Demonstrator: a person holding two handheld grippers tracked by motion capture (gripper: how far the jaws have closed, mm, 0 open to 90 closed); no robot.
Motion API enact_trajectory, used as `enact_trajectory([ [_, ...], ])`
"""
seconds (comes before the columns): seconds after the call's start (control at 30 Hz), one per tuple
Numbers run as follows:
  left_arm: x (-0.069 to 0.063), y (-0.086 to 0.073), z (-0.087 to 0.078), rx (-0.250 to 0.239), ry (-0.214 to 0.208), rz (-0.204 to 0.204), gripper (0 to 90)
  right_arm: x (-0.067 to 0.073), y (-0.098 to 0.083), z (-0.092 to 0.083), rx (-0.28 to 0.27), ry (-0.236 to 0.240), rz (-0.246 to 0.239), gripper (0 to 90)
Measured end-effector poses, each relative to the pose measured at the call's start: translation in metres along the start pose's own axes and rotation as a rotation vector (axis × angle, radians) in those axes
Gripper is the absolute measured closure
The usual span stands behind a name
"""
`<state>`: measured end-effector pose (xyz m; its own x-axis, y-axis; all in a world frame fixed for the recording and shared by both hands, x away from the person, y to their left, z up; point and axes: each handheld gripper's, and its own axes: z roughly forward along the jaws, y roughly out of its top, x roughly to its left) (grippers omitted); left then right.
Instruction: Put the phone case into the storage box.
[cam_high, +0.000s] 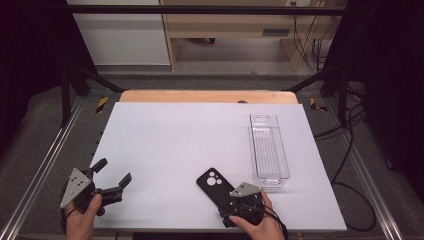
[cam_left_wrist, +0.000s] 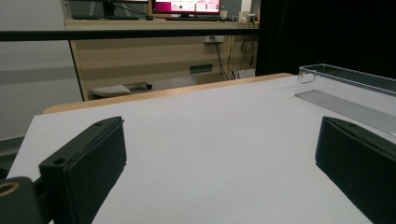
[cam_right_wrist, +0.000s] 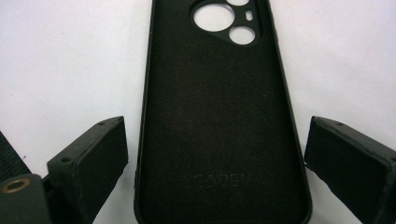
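Observation:
A black phone case (cam_high: 214, 186) lies flat on the white table top, inner side up, its camera cut-outs toward the far side. In the right gripper view the phone case (cam_right_wrist: 219, 116) sits between the two black jaws with a gap of white table on each side. My right gripper (cam_high: 231, 206) is open over the case's near end at the front edge. A clear plastic bin (cam_high: 268, 150) stands empty to the right of the case. My left gripper (cam_high: 112, 172) rests open at the front left, nothing between its fingers (cam_left_wrist: 88, 163).
The clear plastic bin (cam_left_wrist: 345, 91) lies ahead and to the right in the left gripper view. A wooden table edge (cam_high: 207, 96) runs along the far side. Black frame bars and cables stand beside the table.

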<state>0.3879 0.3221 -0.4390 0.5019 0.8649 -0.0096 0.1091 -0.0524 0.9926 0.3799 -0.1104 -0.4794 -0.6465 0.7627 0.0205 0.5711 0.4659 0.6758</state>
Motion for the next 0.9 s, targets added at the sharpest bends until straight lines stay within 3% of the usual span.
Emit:
enact_trajectory([
  [0.43, -0.0009, -0.0012, 0.0012, 0.004, -0.004, -0.005, 1.8, 0.0034, 0.0002, 0.0067, 0.018, -0.019, -0.001, 6.5],
  [0.9, -0.0015, -0.0018, 0.0020, 0.010, -0.011, -0.006, 1.8, 0.0028, -0.0009, 0.0047, 0.016, -0.032, 0.003, 12.7],
])
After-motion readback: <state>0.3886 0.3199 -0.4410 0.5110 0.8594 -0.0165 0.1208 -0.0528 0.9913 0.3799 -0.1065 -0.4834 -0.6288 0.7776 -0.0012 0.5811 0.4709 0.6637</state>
